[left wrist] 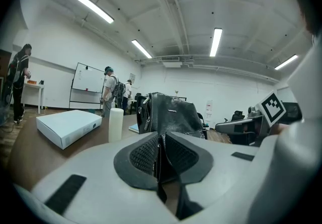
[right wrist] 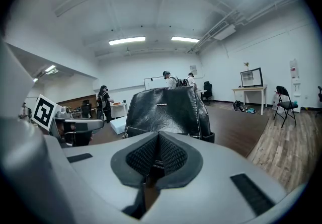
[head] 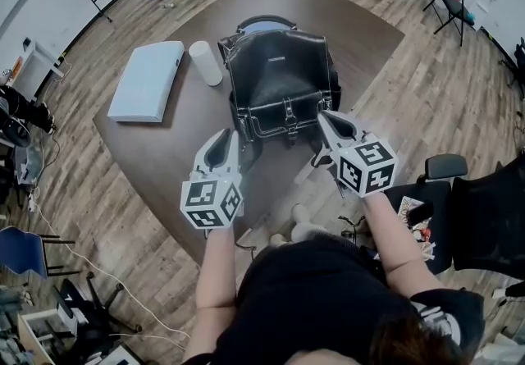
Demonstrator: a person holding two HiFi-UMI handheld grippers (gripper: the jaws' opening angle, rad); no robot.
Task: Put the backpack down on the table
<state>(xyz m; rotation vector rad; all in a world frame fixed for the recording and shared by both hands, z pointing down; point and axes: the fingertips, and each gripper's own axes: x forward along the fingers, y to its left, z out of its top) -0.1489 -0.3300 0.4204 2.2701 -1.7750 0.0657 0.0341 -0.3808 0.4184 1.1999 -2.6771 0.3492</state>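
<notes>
Both arms reach forward, nearly level. Left gripper fingers are clenched on a thin black strap of the backpack. Right gripper fingers are likewise clamped on a backpack strap. The backpack stands upright mid-table, flap buckled, contents hidden. Closed white box and white cylinder to its left.

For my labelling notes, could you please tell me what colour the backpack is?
The backpack is glossy black, seen best in the head view.
</notes>
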